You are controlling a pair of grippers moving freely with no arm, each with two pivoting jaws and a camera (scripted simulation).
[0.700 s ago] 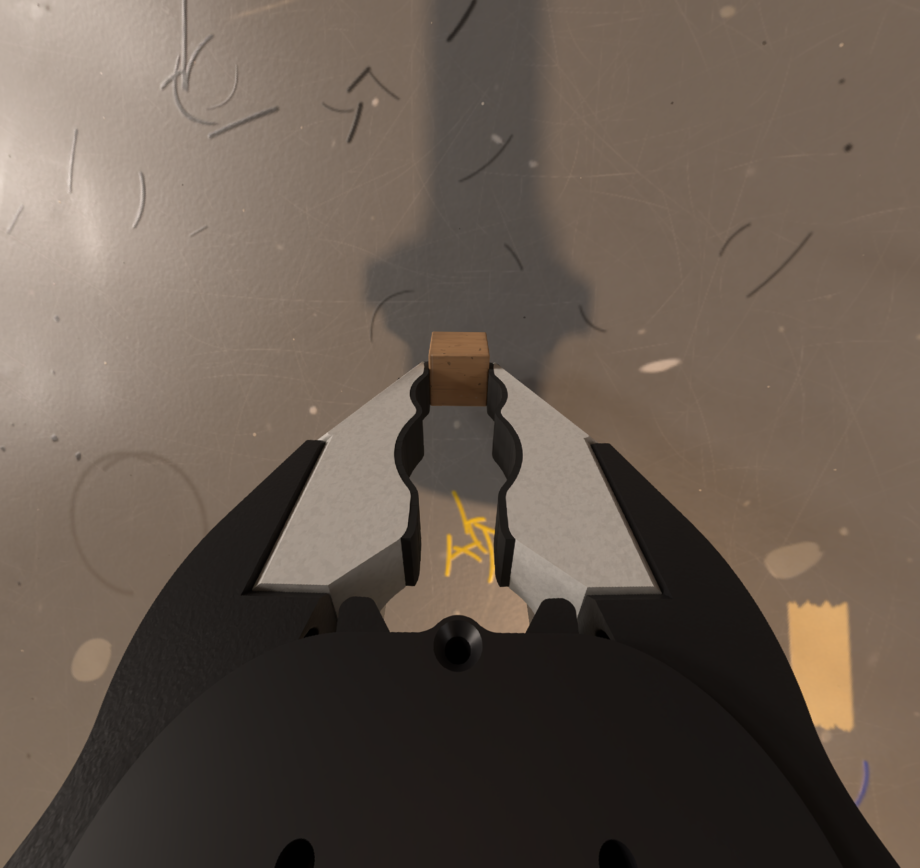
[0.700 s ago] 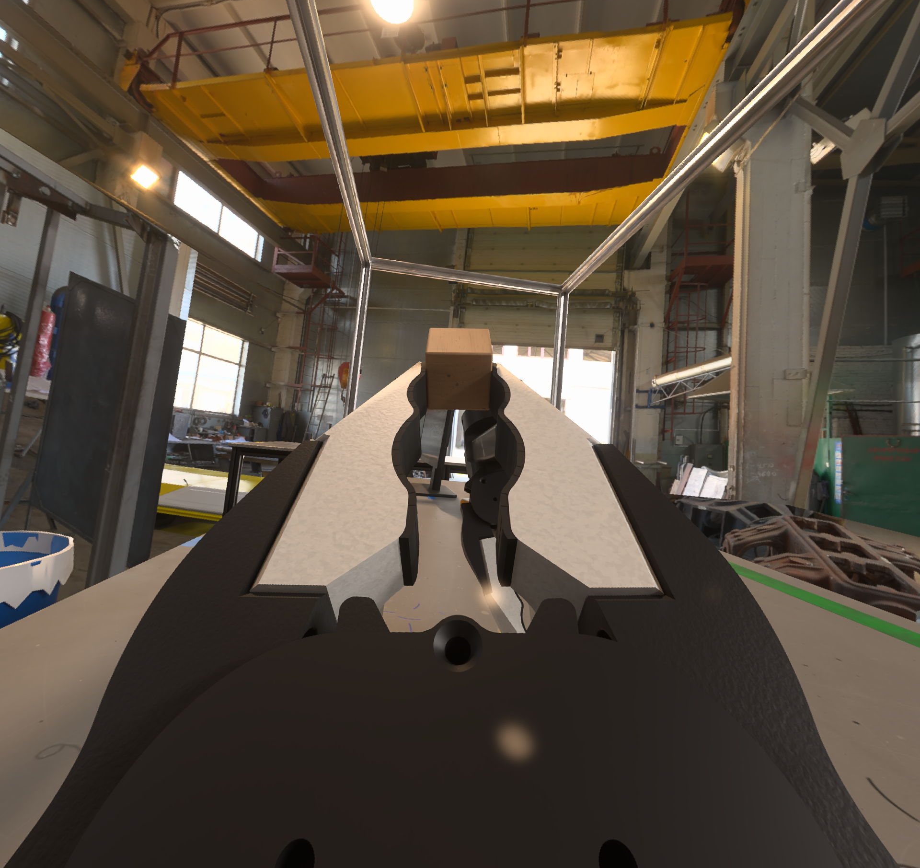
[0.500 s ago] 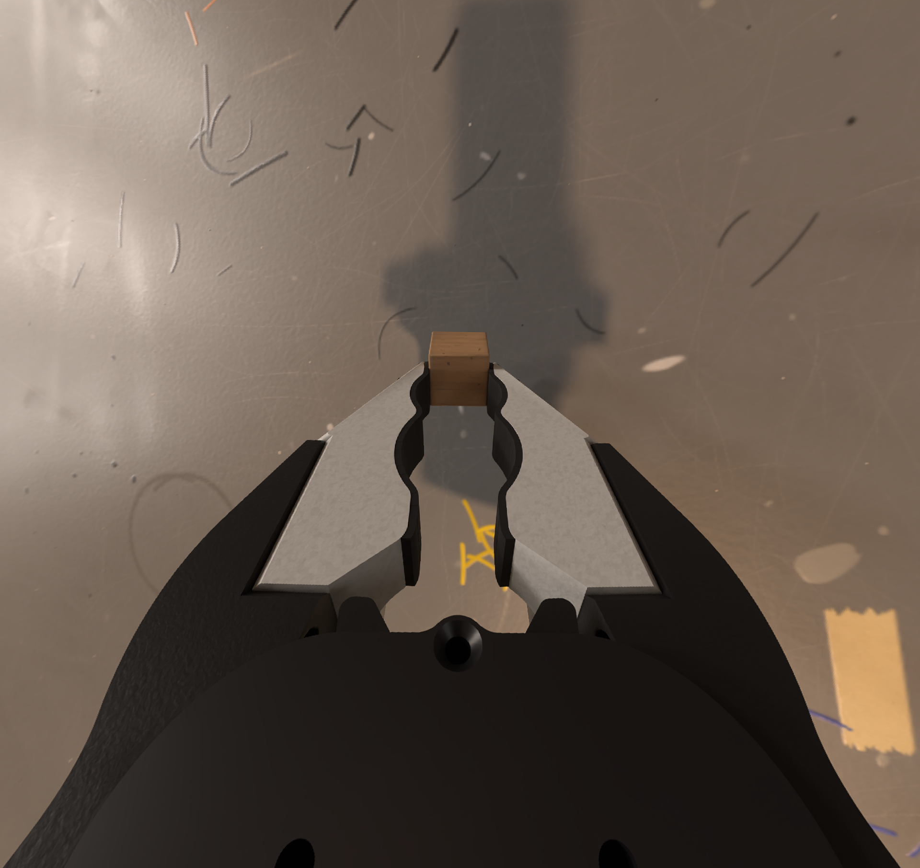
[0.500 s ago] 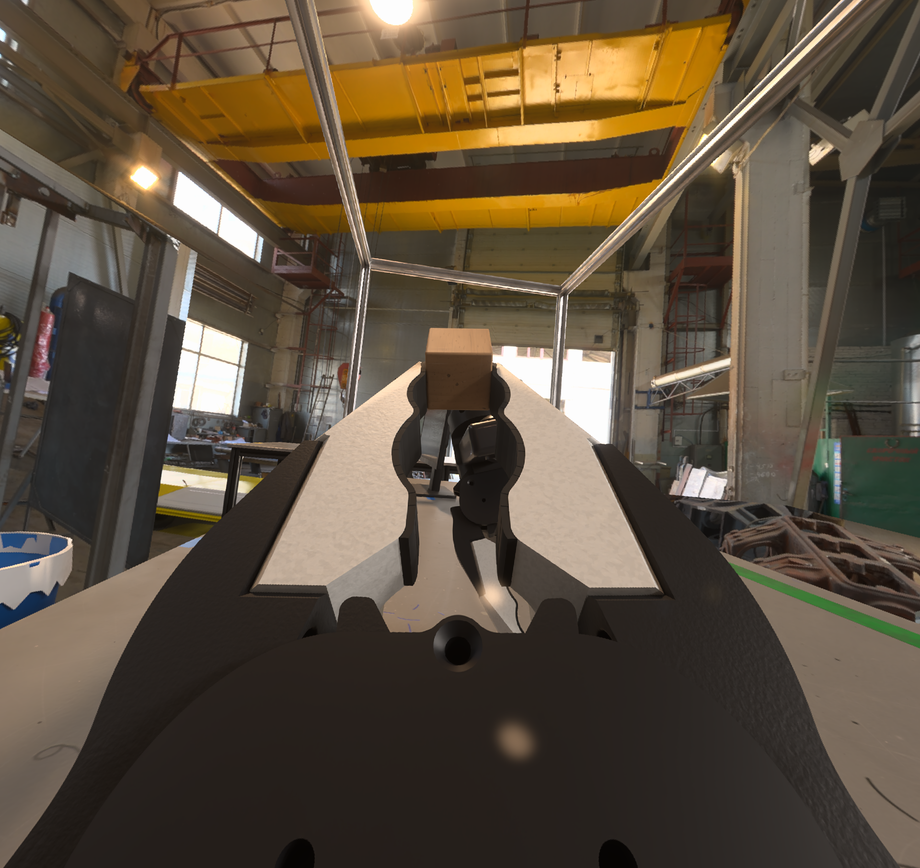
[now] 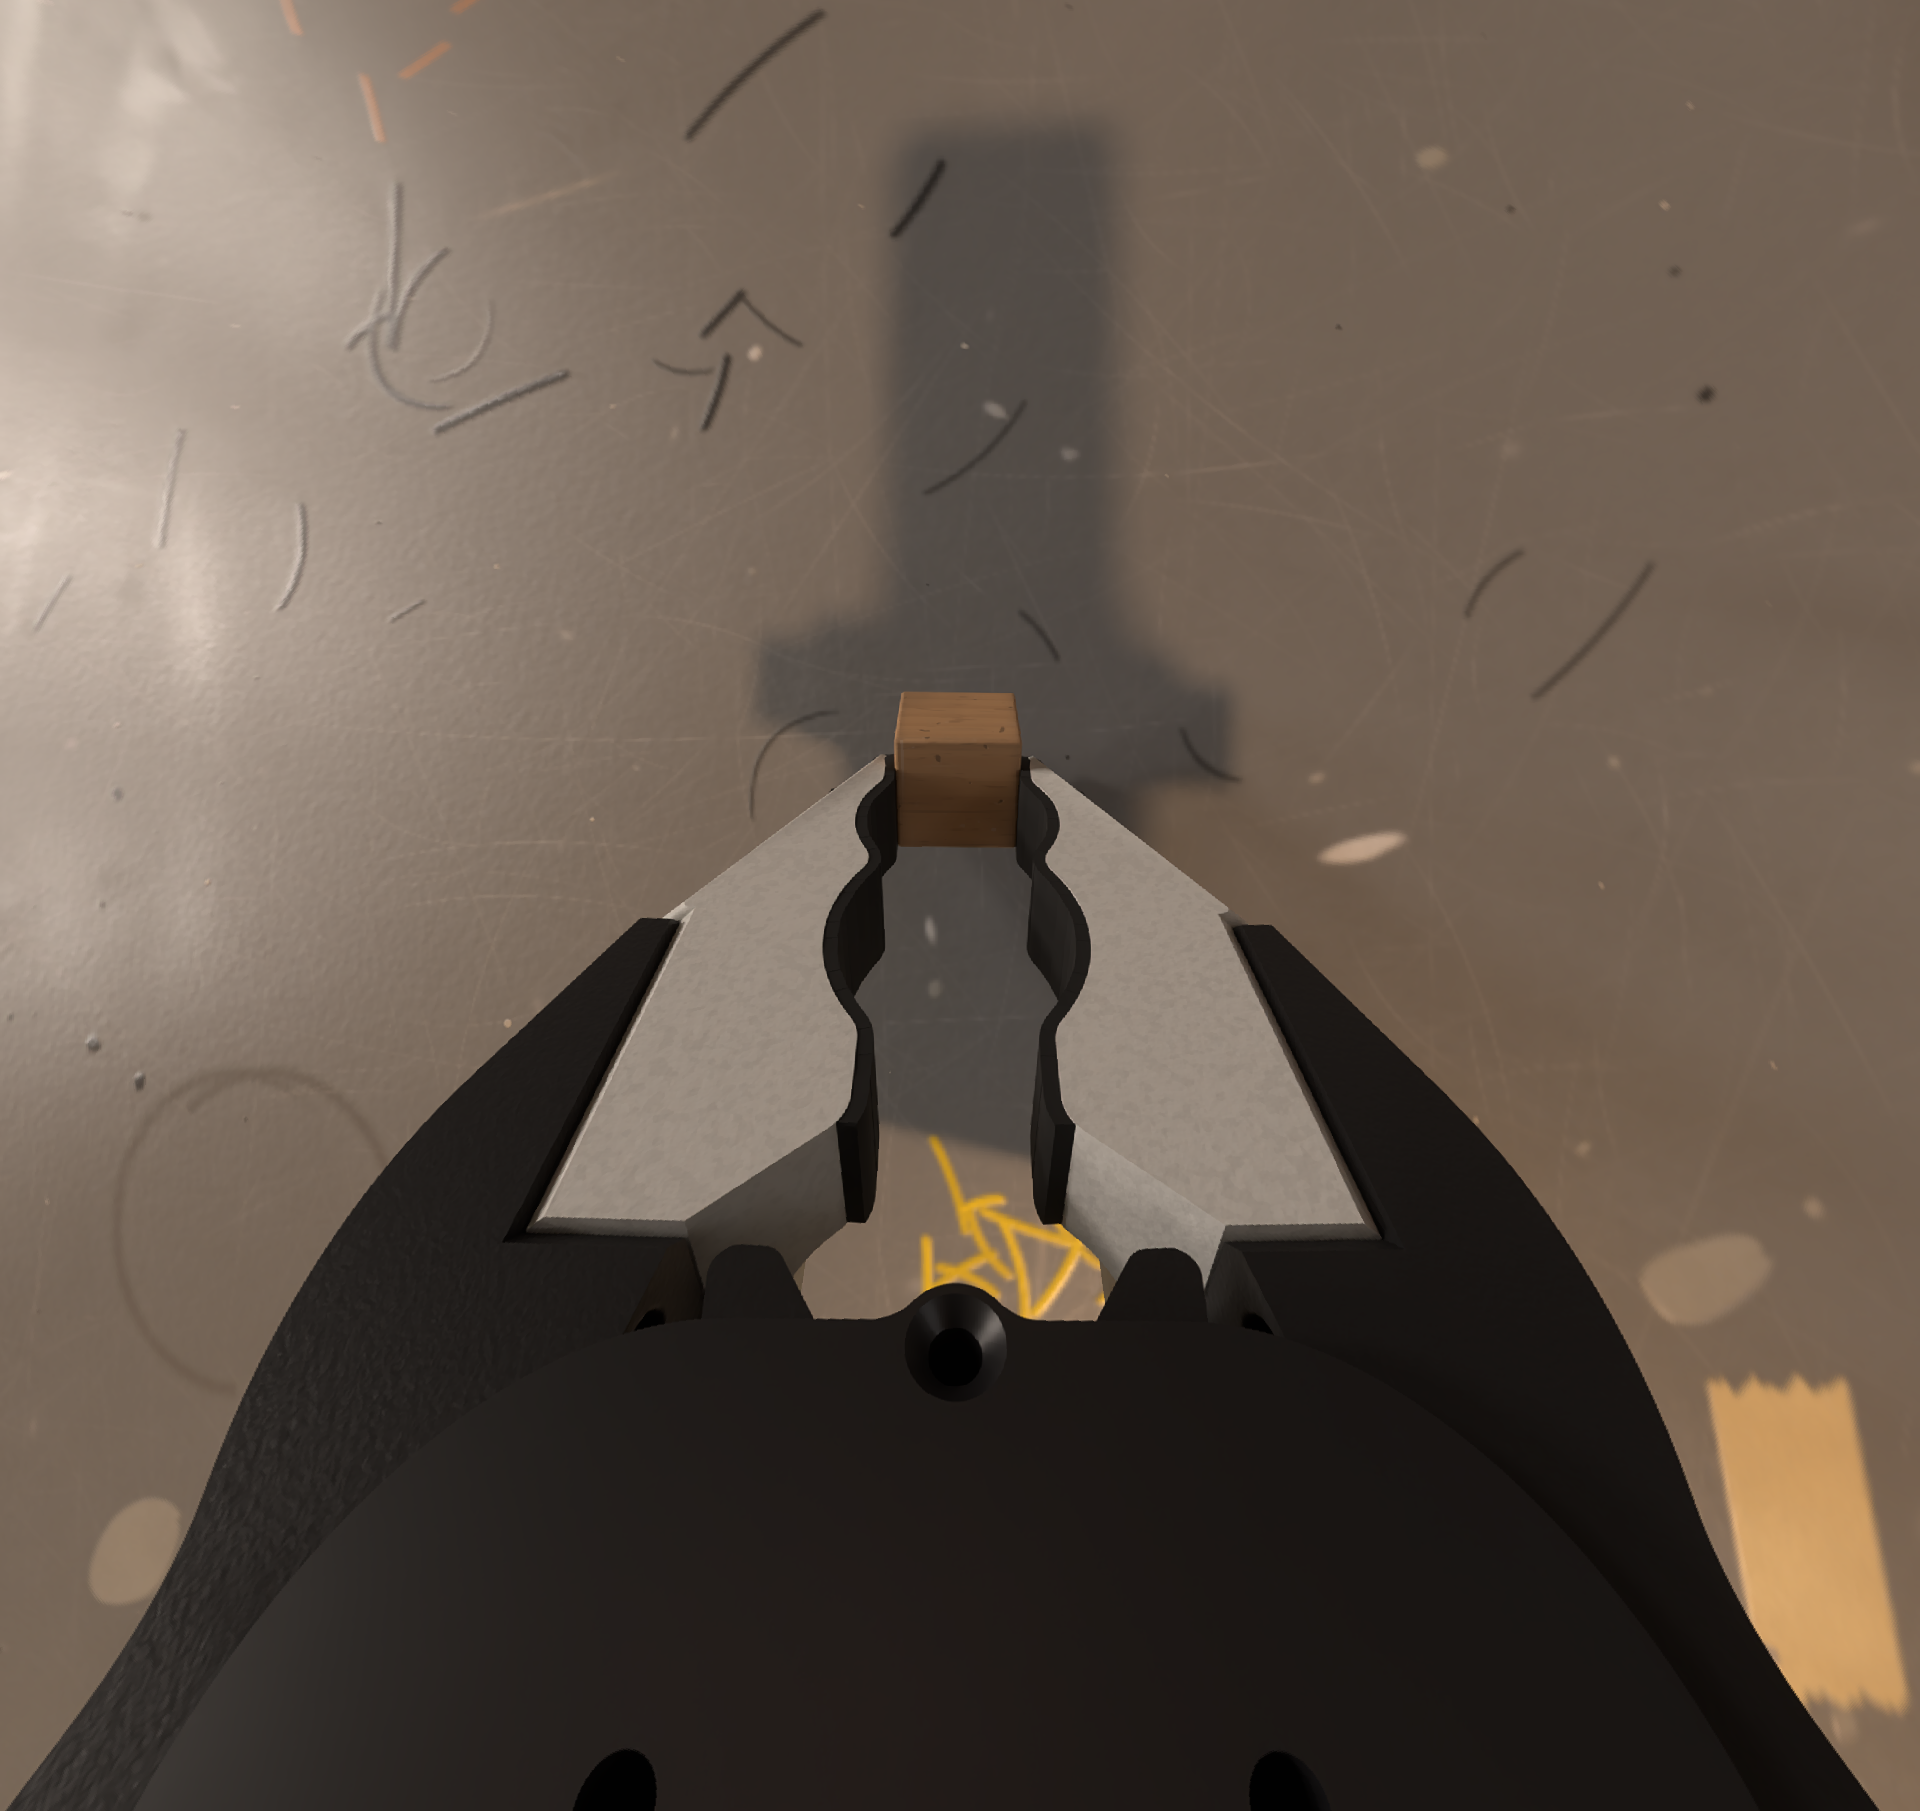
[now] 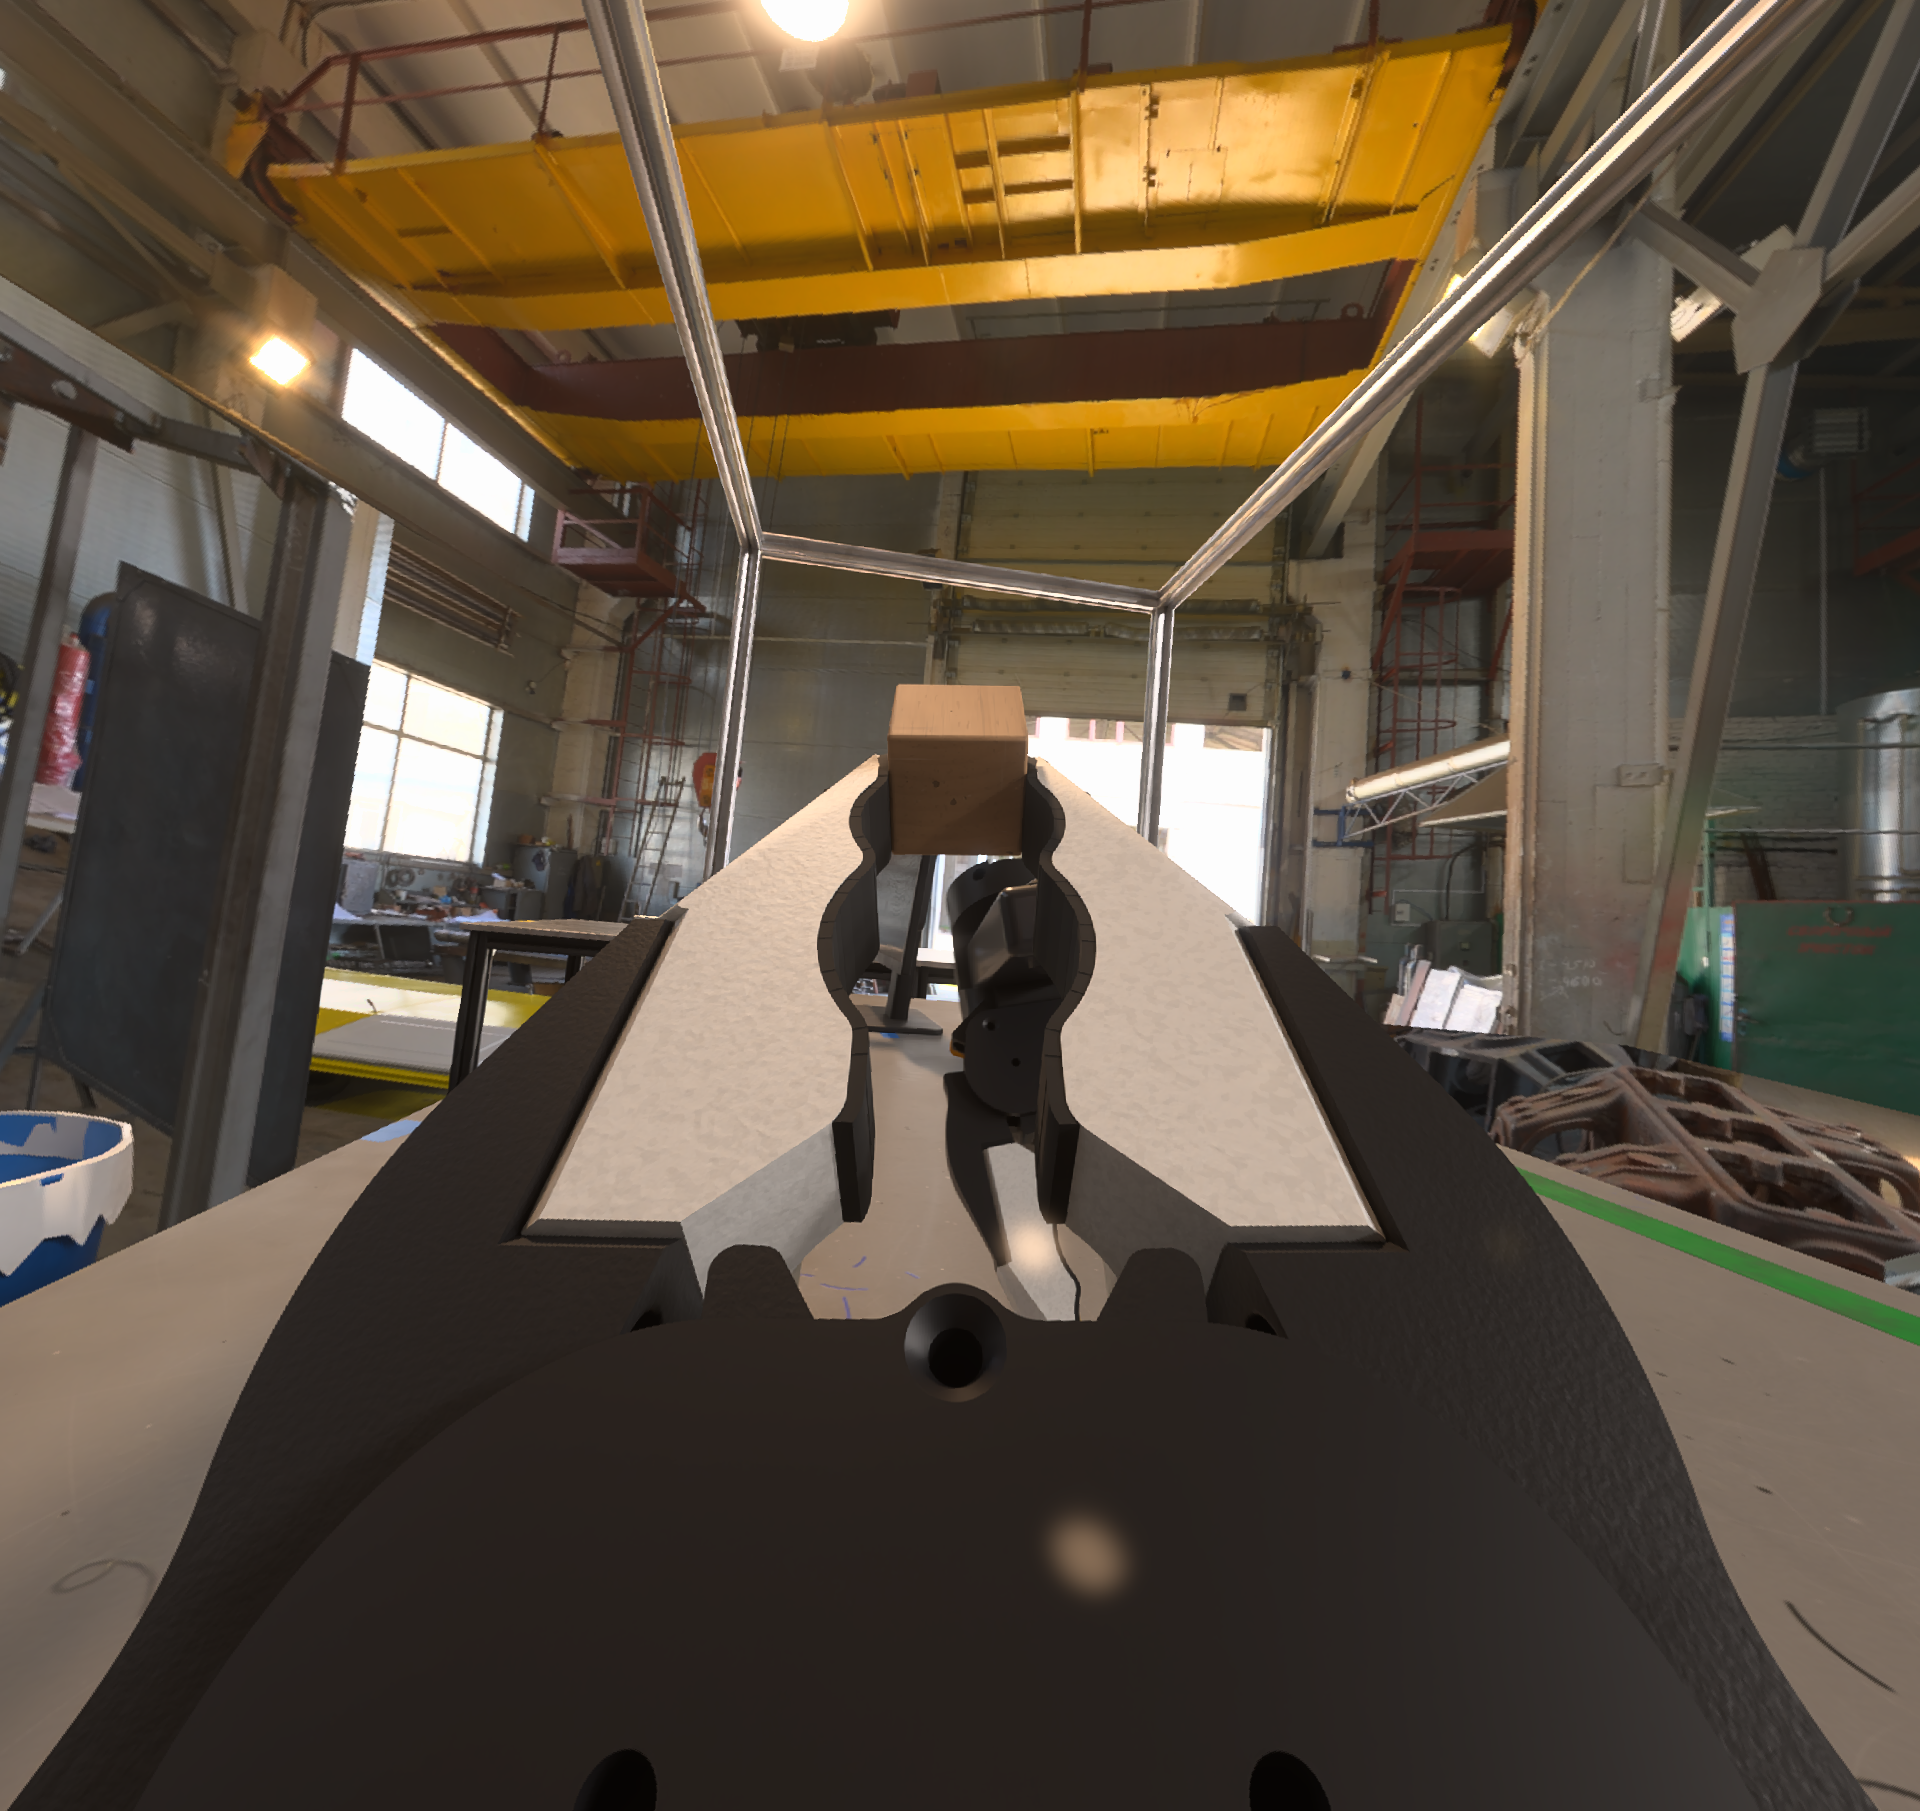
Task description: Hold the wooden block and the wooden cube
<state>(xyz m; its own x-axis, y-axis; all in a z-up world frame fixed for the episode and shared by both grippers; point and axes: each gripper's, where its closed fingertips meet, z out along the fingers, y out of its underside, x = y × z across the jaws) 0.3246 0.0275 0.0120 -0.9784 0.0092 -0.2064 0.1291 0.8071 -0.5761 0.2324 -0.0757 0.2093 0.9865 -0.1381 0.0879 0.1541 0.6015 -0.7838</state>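
Since 0.5 s ago the scratches and the tape strip on the tabletop (image 5: 1558, 255) have slid across the left wrist view, so the left tongs (image 5: 956, 795) have shifted over the surface, and in the right wrist view they now sit a little higher between the right fingers. The left tongs point down at the tabletop, closed on a small wooden cube (image 5: 956, 774) pinched at the very tips and held clear of the surface; their shadow (image 5: 997, 431) falls just beyond it. A strip of tan tape (image 5: 1797, 1543) lies at the lower right, with yellow scribbles (image 5: 987, 1252) under the fingers. The right tongs (image 6: 956, 795) point level across the workshop, closed on a wooden block (image 6: 956, 785) at their tips. A blue bucket (image 6: 52, 1200) stands far left.
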